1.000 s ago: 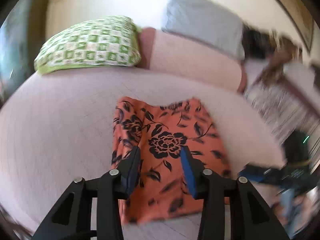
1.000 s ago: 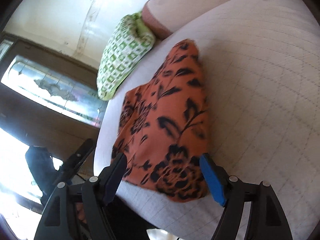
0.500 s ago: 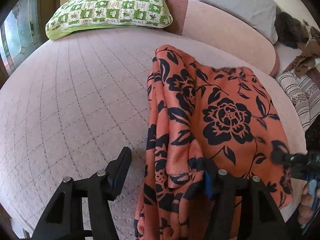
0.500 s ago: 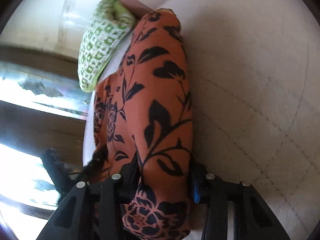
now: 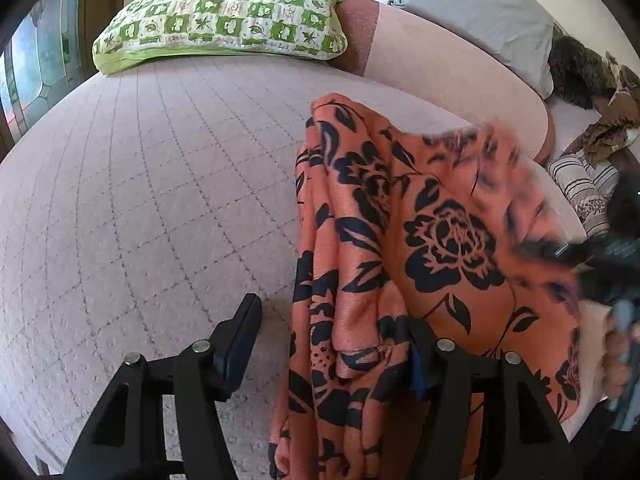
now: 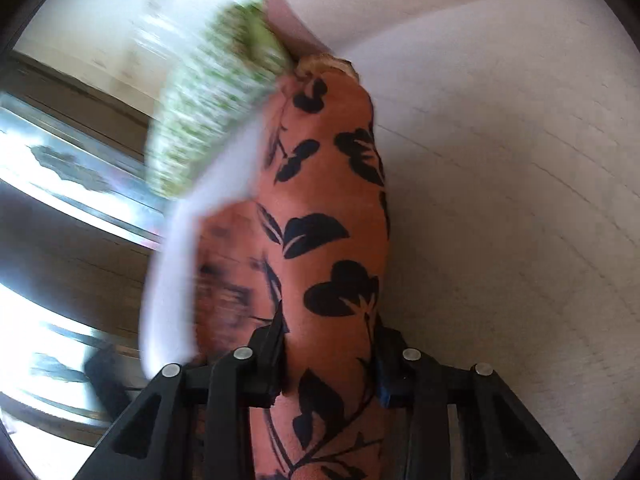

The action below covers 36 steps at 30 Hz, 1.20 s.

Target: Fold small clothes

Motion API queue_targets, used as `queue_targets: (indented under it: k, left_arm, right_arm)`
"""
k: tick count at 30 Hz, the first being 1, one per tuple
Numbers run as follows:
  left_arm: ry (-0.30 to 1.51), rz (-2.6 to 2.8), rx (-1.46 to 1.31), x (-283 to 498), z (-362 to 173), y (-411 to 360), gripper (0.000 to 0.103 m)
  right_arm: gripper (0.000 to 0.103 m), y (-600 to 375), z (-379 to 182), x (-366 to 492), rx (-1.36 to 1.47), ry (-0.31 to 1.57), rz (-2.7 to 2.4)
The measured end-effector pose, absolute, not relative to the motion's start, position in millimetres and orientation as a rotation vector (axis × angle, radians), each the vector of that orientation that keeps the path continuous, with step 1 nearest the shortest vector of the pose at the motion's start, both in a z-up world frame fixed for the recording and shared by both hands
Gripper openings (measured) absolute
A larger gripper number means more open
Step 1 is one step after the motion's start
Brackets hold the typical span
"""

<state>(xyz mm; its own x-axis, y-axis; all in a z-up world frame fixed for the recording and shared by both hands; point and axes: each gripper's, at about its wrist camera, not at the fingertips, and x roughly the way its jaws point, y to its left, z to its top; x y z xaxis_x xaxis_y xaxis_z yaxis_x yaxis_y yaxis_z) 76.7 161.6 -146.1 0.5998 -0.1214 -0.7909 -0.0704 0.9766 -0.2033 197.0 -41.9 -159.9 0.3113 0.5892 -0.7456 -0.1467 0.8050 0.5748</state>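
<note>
Our left tool (image 5: 334, 334) stands with its two black fingers wide apart, and a bunched edge of the orange cloth garment printed with black roses and leaves (image 5: 432, 240) hangs between them: the cloth drapes against the right finger while the left finger (image 5: 240, 332) is clear of it, with bare bed showing in the gap, so nothing is pinched there. Our right tool (image 6: 330, 356) has its fingers drawn in close on a gathered band of the same garment (image 6: 328, 240), both fingers pressing the fabric from either side. From the right wrist view the garment runs away from the tool as a narrow raised ridge, reaching toward the green-and-white checked pillow (image 6: 208, 120), which is blurred there. From the left wrist view the garment lies on the right part of the pale pink quilted bedspread (image 5: 140, 200), partly lifted and folded on itself along its left side, with the near end falling below the tool. The checked pillow (image 5: 224, 12) sits at the far end of the bed, beside a pink bolster (image 5: 440, 64) and a grey pillow (image 5: 480, 12). At the right edge we see the right tool as a dark blur (image 5: 600, 264), touching the garment's right edge.
</note>
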Motion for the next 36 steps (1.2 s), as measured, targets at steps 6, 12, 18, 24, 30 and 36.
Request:
queue_targets:
  k: [6, 12, 18, 24, 30, 36]
  left_arm:
    - [0.816, -0.073, -0.281, 71, -101, 179, 0.062]
    - [0.909, -0.134, -0.301, 140, -105, 212, 0.045]
    - [1.017, -0.131, -0.264, 190, -151, 224, 0.047]
    - [0.930, -0.138, -0.177, 151, -115, 214, 0.045]
    - [0.875, -0.209, -0.231, 66, -83, 210, 0.066]
    - [0.917, -0.195, -0.182, 40, -95, 186, 0.072]
  right_arm:
    - [0.080, -59, -139, 197, 0.493, 1.070, 0.566]
    - [0.080, -62, -124, 196, 0.448, 0.990, 0.498]
    - [0.080, -44, -113, 171, 0.326, 0.973, 0.579]
    - [0.080, -34, -125, 164, 0.323, 1.059, 0.575]
    - [0.080, -57, -107, 132, 0.430, 1.003, 0.592]
    - [0.080, -62, -131, 103, 0.498, 1.065, 0.570]
